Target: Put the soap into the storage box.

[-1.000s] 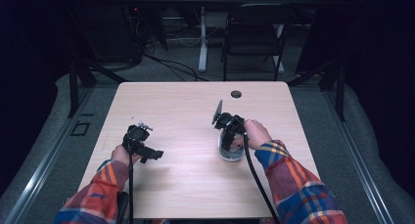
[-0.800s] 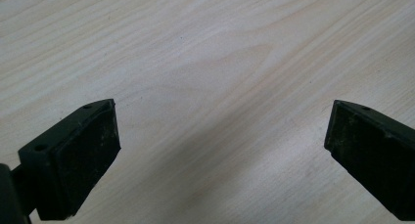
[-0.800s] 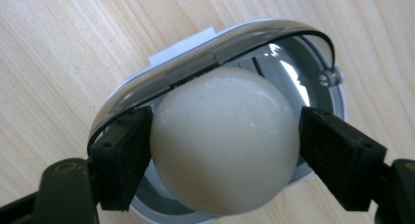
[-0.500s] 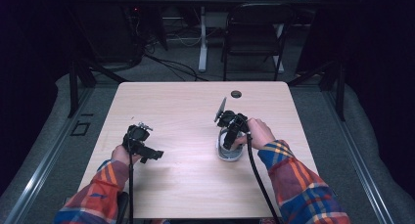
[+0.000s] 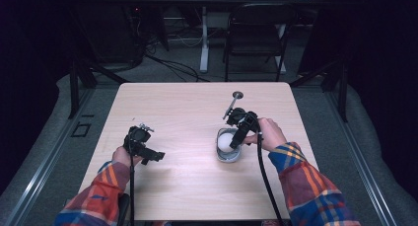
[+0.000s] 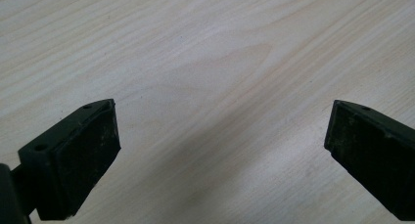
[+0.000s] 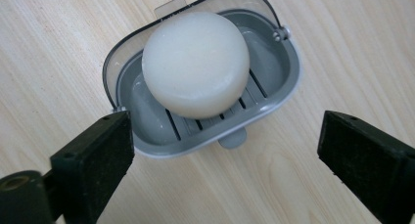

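Note:
A grey soap dish (image 7: 274,67) with a clear hinged lid tipped open behind it lies on the wooden table (image 5: 187,112), right of centre. A round white soap bar (image 7: 195,62) rests on its ribs. The same dish (image 5: 229,156) and soap (image 5: 226,141) appear in the high view. My right gripper (image 7: 224,123) hovers just above the dish's near edge, open wide with nothing between its fingers; in the high view this gripper (image 5: 236,137) points down at the dish. My left gripper (image 6: 222,111) is open over bare wood, seen at the table's left (image 5: 154,156).
A small dark round object (image 5: 237,94) lies near the table's far edge, behind the right gripper. A folding chair (image 5: 256,38) and cables stand on the floor beyond the table. Bare wood spreads between the two grippers and along the front.
The right hand and gripper have shifted slightly to the right over the dish, leaving more of the soap in sight. The left gripper has stayed put.

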Motion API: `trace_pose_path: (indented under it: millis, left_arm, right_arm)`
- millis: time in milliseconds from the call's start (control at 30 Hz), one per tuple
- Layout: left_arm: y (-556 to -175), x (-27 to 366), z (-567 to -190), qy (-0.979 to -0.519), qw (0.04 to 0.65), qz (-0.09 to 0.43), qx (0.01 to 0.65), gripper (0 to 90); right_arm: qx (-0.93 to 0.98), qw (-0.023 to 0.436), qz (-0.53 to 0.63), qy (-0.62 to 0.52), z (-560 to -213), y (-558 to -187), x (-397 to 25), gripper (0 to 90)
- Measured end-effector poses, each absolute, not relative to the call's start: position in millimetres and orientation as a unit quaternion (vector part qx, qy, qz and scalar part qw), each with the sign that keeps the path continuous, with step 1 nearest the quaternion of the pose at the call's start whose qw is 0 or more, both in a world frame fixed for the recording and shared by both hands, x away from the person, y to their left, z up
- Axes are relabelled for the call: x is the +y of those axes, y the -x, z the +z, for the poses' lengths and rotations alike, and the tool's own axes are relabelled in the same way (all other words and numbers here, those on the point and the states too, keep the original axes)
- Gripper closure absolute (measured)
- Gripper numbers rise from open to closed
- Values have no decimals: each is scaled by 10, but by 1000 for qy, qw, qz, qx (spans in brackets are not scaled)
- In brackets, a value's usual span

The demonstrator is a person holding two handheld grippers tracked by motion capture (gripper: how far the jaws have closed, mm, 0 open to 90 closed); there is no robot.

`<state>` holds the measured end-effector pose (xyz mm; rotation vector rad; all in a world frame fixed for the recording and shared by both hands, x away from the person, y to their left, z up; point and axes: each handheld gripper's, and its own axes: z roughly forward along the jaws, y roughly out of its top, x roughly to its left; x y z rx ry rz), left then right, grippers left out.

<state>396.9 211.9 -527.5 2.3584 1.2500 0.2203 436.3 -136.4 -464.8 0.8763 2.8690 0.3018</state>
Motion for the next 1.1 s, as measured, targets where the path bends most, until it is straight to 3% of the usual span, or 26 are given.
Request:
trace_pose_path:
  millis: [467, 1100]
  left_arm:
    - [-3967, 2113, -5277, -858, 228, 80, 453, 0]
    - [-3963, 2107, -5277, -859, 227, 80, 452, 0]
  right_arm:
    - [940, 94, 117, -307, -4400, -4154, -1771, 0]
    - [914, 112, 116, -372, -4480, -3841, -2527, 0]
